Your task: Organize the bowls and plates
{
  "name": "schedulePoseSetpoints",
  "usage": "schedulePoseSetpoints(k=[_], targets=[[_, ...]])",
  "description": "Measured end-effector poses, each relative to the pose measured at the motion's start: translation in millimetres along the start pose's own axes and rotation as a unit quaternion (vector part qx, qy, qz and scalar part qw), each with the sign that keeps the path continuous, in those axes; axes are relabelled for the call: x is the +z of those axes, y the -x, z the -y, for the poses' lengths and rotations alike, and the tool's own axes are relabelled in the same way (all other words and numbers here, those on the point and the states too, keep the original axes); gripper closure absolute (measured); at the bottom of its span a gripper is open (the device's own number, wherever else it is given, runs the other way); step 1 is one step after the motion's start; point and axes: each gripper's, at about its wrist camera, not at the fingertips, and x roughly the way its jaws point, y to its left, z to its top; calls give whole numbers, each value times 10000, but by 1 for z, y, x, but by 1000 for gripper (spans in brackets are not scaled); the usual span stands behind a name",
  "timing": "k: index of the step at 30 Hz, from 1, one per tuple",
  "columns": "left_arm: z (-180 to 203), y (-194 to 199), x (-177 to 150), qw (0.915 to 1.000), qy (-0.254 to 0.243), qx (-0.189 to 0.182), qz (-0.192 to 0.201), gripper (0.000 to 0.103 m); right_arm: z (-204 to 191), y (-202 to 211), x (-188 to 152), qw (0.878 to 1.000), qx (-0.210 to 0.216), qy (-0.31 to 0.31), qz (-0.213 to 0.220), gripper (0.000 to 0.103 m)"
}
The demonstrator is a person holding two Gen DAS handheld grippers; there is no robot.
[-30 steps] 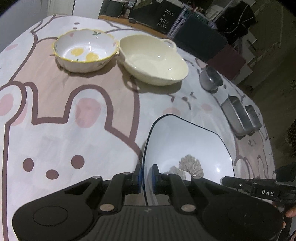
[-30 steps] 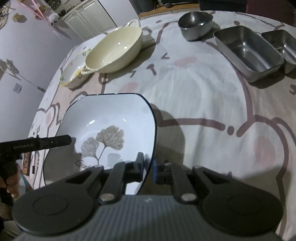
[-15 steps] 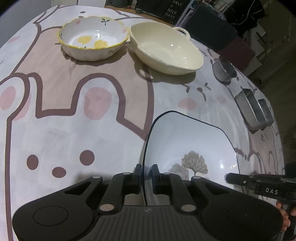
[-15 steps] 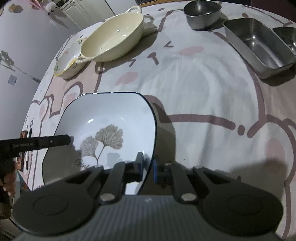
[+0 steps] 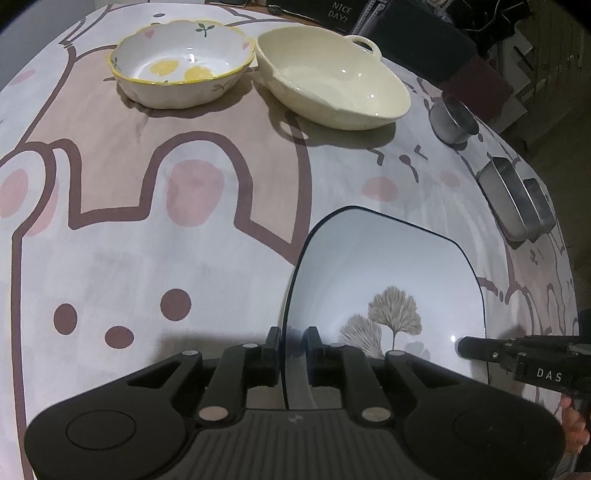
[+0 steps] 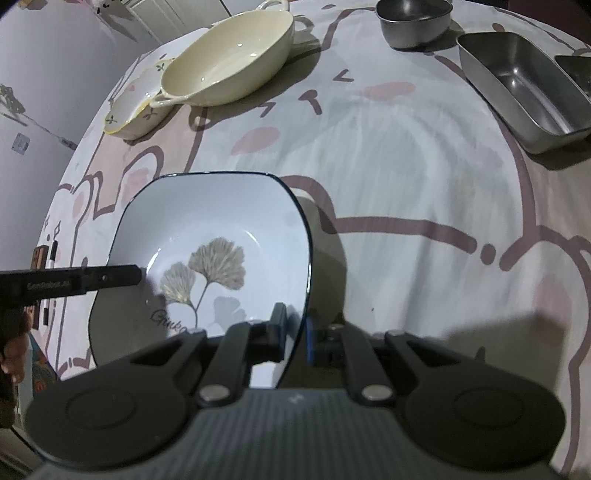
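Glossy squarish plate point(image 5: 388, 273) with a dark rim: left gripper point(image 5: 292, 345) and right gripper point(image 6: 297, 325) jaws each grasp an opposite edge.

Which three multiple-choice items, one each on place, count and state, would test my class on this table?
1. Where is the yellow-rimmed bowl?
A. beside the cream dish
B. inside a metal tray
C. on a chair

2. How many steel containers are on the cloth?
A. one
B. three
C. six

3. The cream dish is:
A. upside down
B. full of food
C. upright and empty

Key: 1 A, their rims sit side by side at the far edge. 2 B, one rounded bowl and two oblong trays show. 3 C, its bare glazed inside faces up.
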Motion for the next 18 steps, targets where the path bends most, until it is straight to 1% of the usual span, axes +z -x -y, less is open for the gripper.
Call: schedulePoseSetpoints(k=[4, 6, 11, 14, 15, 16, 17, 18], targets=[[0, 0, 1, 10000, -23, 4, -26, 89, -1, -3, 1, 10000, 4, -10, -33, 90], [1, 0, 1, 9999, -103, 127, -22, 90, -1, -5, 2, 10000, 5, -15, -48, 90], [-3, 6, 2, 9999, -59, 67, 57, 92, 3, -7, 2, 9999, 100, -33, -83, 90], [-3, 8, -1, 9999, -94, 58, 41, 92, 6, -5, 3, 9997, 201, -107, -71, 87], [-4, 9, -2, 9999, -97, 52, 30, 92, 7, -4, 3, 9997, 201, -119, -62, 84], [-3, 10, -3, 9999, -104, 55, 33, 92, 8, -3, 2, 9997, 206, -116, -58, 76], [-3, 11, -4, 9999, -124, 61, 44, 91, 8, -2, 2, 9998, 177, -118, -47, 63], [-2, 13, -4, 9999, -136, 62, 50, 90, 9, 1, 0, 9998, 130, -121, -33, 58]])
